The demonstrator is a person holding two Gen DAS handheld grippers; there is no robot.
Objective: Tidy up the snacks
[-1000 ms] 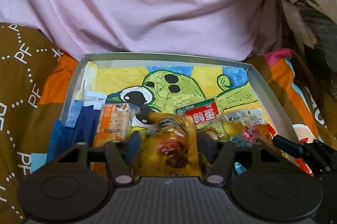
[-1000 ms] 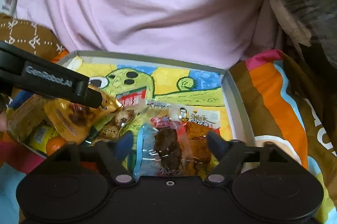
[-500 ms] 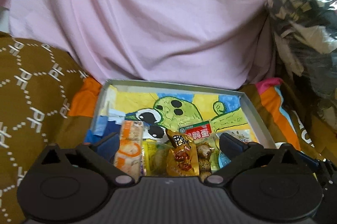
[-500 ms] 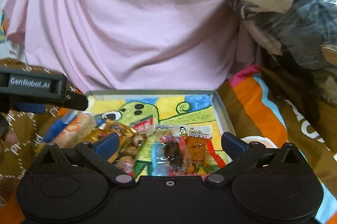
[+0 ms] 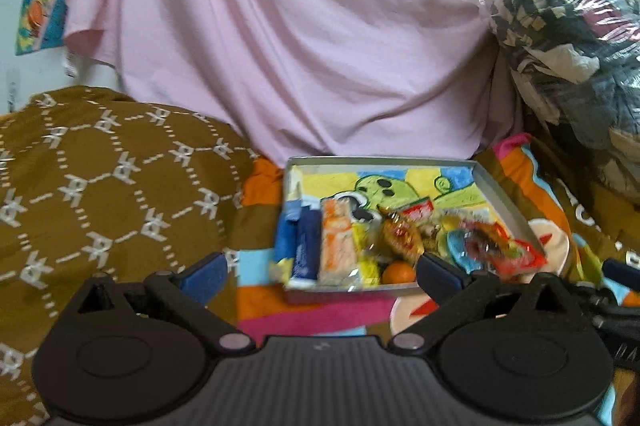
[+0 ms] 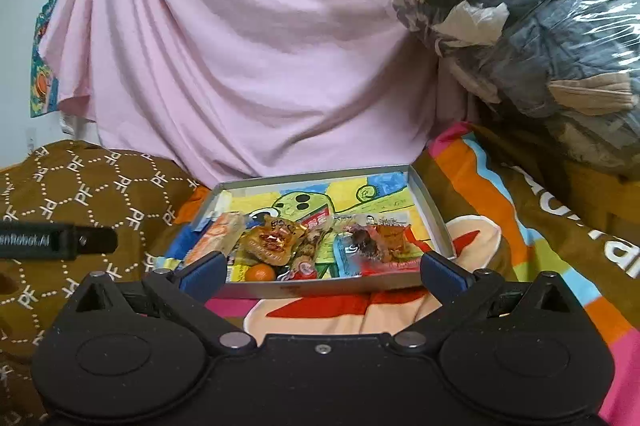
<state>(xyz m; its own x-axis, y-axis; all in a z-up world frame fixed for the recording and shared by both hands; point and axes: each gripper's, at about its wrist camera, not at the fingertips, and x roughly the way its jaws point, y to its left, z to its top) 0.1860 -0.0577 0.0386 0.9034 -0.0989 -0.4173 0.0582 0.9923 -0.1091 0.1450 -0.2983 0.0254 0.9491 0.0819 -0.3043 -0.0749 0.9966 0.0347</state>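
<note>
1. Pink sheet (image 6: 248, 57): I see it draped across the background, behind everything else.
2. Brown patterned blanket (image 5: 100, 193): it lies left of the tray, on the bedding.
3. Bagged clothes (image 6: 532, 25): wrapped in clear plastic, upper right.
4. Tray (image 6: 434, 214): shallow, cartoon-printed floor, resting on the striped bedding.
5. Snacks (image 6: 272, 242): packets crowded along the tray's near edge, a small orange (image 6: 259, 272) among them.
6. Left gripper (image 5: 320, 268): my tongs stand spread wide, nothing between them.
7. Right gripper (image 6: 320, 268): likewise spread wide, empty, short of the tray.
</note>
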